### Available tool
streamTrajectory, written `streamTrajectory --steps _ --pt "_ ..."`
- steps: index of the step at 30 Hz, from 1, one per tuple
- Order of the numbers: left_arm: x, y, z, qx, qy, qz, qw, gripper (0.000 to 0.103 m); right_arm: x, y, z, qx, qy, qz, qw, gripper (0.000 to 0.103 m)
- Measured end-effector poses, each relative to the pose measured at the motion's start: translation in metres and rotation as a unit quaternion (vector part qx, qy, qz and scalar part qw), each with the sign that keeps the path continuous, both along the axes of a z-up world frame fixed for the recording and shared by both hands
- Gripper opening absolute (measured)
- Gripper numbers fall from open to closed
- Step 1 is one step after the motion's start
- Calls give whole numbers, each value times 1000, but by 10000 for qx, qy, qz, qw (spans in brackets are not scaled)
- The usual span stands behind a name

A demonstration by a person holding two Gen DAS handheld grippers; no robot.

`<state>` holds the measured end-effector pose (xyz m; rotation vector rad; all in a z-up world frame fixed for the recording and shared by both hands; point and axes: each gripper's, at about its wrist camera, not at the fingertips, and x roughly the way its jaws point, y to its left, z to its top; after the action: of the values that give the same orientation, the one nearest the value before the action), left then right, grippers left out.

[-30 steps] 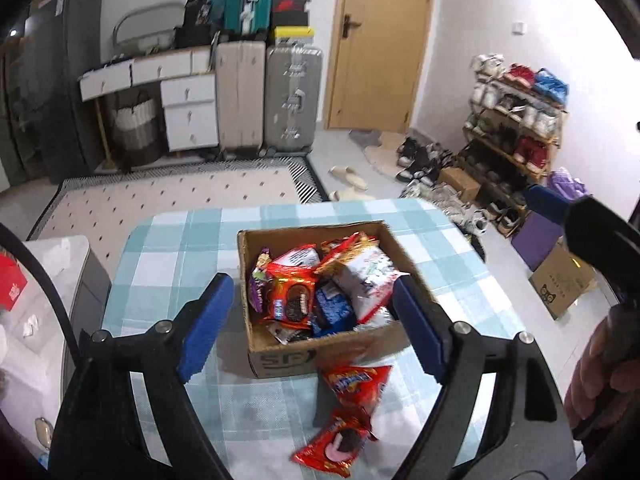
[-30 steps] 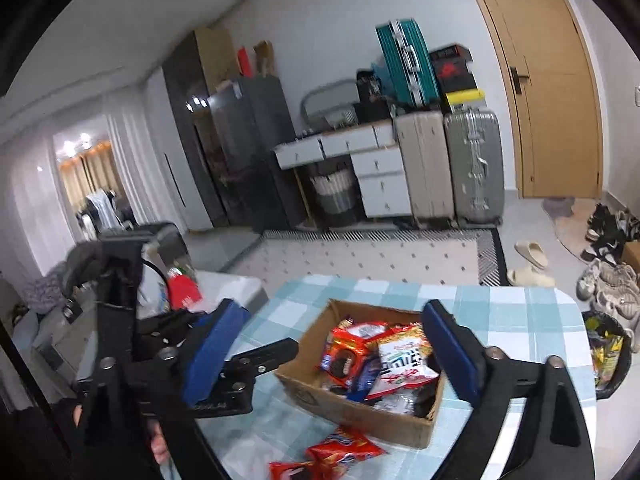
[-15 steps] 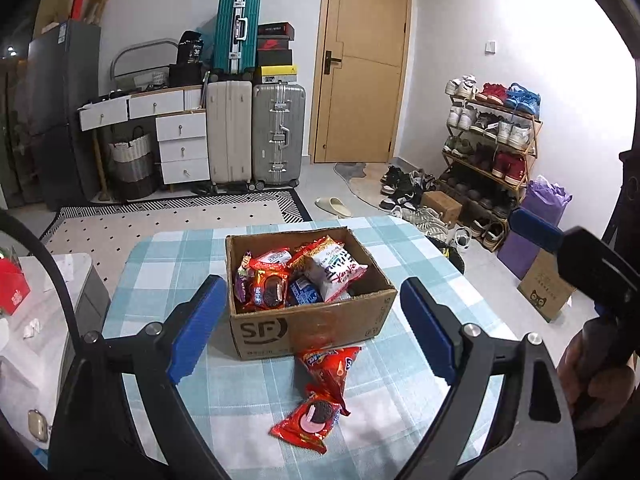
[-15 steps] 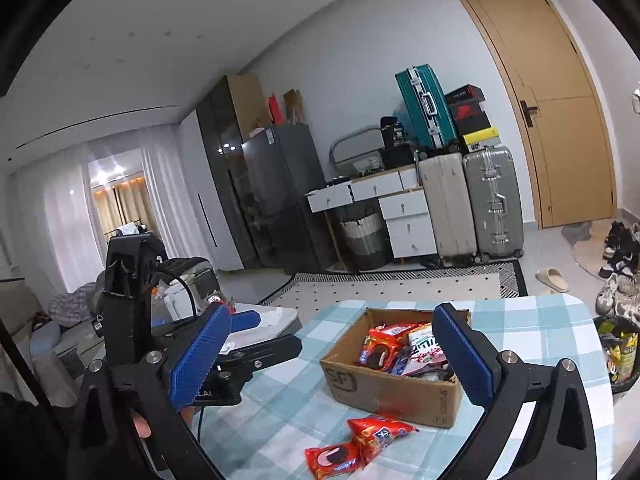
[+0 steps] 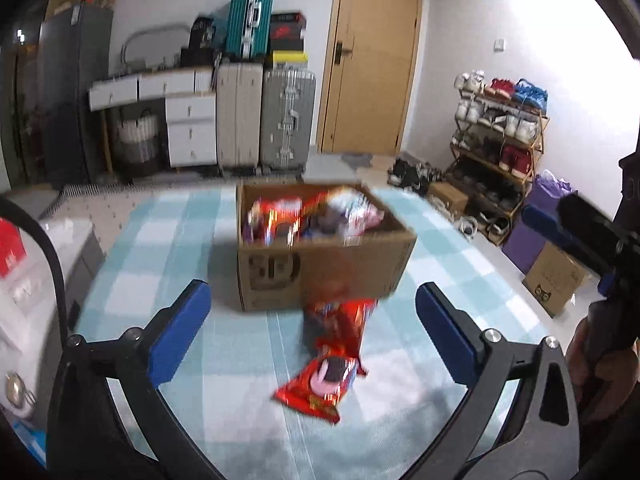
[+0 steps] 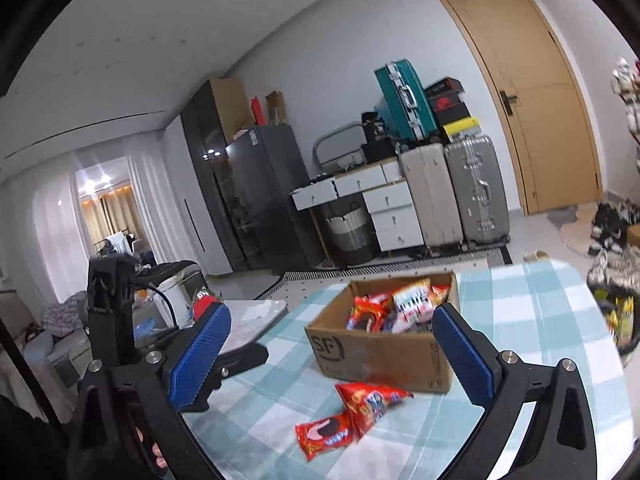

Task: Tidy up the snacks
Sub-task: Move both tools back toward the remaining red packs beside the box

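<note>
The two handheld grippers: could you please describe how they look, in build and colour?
Both the left gripper and the right gripper are matte black frames with silver bolts and two flat blue pads, finely ribbed. A black cable loops beside the left one.

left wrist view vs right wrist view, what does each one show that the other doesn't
Only the left wrist view shows the full shoe rack and the purple bag beside it. Only the right wrist view shows the curtained doorway and the cluttered side table. Both show the cardboard box of snacks, two red snack packs on the checked tablecloth, the suitcases and the door.
</note>
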<state>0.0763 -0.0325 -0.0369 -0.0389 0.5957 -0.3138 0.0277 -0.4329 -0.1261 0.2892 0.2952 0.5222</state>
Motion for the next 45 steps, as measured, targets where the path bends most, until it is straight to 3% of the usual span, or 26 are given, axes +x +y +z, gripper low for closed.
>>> streamTrajectory --steps 2,10,19,27,33,39,41,45 --pt "6 2 -18 -47 274 -90 9996 102 4 -2 -10 27 82 -57 9999 102" --pt "23 -4 -75 83 747 -347 9966 102 12 -6 -52 -59 458 -188 9988 102" --pt "54 -20 -127 464 1322 -630 9881 102 21 -13 -92 -5 922 -267 9954 102" --pt "71 -31 -151 611 1555 -784 9828 101 33 -13 -112 27 1165 -212 9930 102" --pt "81 -39 -162 644 1627 -863 9808 94 37 -14 -118 67 1216 -200 9924 102" --pt "92 -40 -168 456 1690 -916 9803 72 39 -13 -122 111 1275 -160 9917 102" --pt "94 -41 -169 462 1657 -950 9805 44 39 -14 -122 118 1279 -159 9916 102" --pt "94 -31 -168 299 1646 -1026 9806 42 40 -17 -126 163 1307 -167 9911 102"
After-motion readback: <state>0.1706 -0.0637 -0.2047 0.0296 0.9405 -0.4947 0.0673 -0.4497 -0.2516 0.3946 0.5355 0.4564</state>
